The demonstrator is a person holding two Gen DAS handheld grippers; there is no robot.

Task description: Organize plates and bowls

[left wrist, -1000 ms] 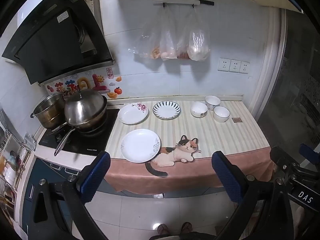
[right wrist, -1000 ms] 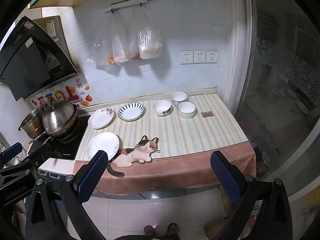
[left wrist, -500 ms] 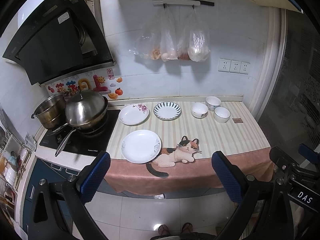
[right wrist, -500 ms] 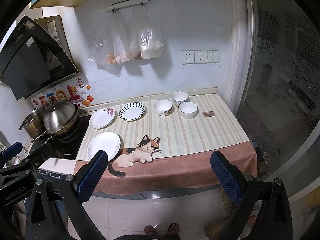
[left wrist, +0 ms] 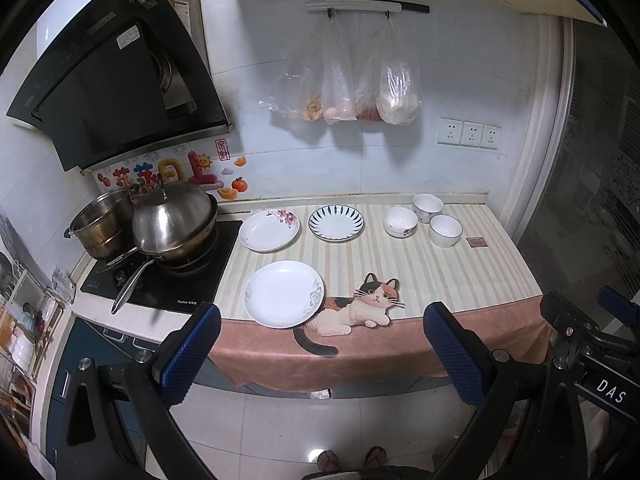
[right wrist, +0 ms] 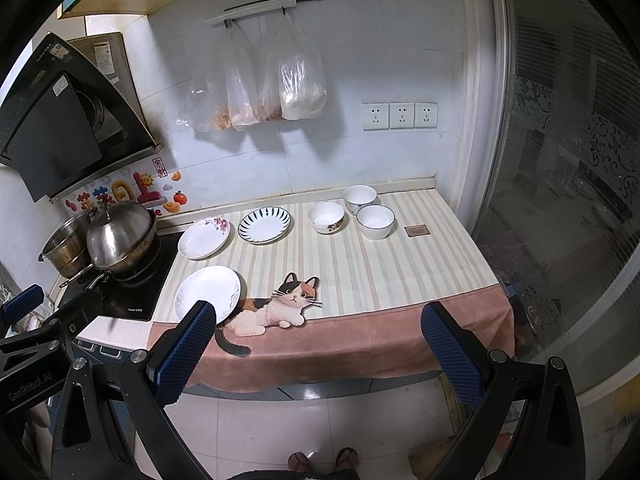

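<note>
Three plates and three bowls lie on a striped counter cloth point(left wrist: 460, 276) bearing a cat picture point(left wrist: 360, 308). The plain white plate point(left wrist: 284, 294) sits nearest the front edge, just left of the cat. Behind it, the floral plate point(left wrist: 269, 231) lies next to the cooktop point(left wrist: 168, 276), with the blue-striped plate point(left wrist: 336, 223) just to its right. Further right, three white bowls cluster near the back wall: a patterned bowl point(left wrist: 400, 222), a rear bowl point(left wrist: 427, 204) beside the wall edge, and a plain bowl point(left wrist: 445, 231) in front of it. A small brown square point(left wrist: 477, 242) lies right of the plain bowl.

On the cooktop stand a lidded steel pan point(left wrist: 172, 224) and a steel pot point(left wrist: 102, 228), under a black range hood point(left wrist: 112, 92). Plastic bags point(left wrist: 352, 84) hang from a wall rail; three sockets point(left wrist: 468, 134) are mounted to their right.

The left gripper point(left wrist: 322, 356) and right gripper point(right wrist: 316, 354) are both held back from the counter, above the floor, jaws spread wide and holding nothing. The person's sandalled feet point(right wrist: 322, 460) appear below.
</note>
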